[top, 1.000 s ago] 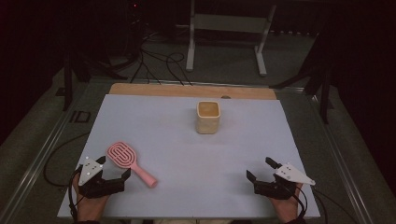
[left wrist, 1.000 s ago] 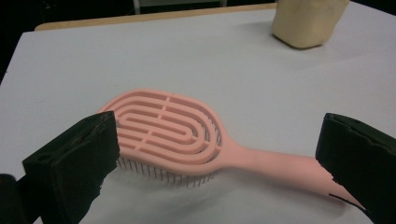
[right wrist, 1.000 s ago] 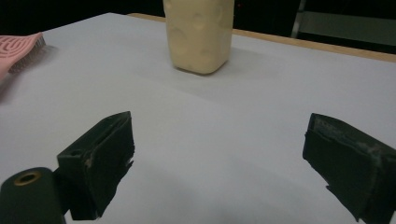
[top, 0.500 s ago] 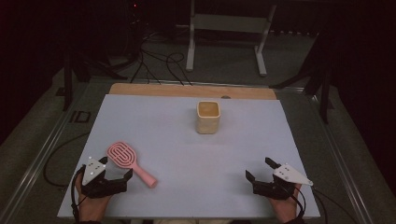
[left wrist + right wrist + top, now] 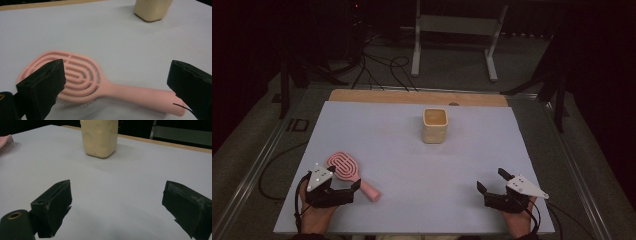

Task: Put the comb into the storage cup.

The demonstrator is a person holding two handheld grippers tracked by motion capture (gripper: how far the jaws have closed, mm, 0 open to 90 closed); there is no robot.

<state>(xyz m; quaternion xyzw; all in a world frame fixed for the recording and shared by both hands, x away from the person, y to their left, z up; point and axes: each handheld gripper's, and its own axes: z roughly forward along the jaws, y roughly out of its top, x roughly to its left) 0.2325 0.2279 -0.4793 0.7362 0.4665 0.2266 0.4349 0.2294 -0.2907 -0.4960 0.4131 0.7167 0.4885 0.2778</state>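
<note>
Left gripper (image 5: 349, 192) sits low at the near-left of the table (image 5: 387, 130), jaws spread wide, straddling the pink hairbrush (image 5: 82, 80) without touching it. The brush lies flat, paddle head toward the left edge, handle pointing right and toward the person. Right gripper (image 5: 493, 189) hovers near-right, jaws also wide apart, nothing between them.

Risks, as I judge them: closing over the paddle head instead of the handle could tip or skid the brush; the flat handle leaves little height to bite, so a jaw tip may scrape the table.

Cream square cup (image 5: 434, 125) stands upright mid-table, well apart from both grippers. Nothing blocks the brush.
</note>
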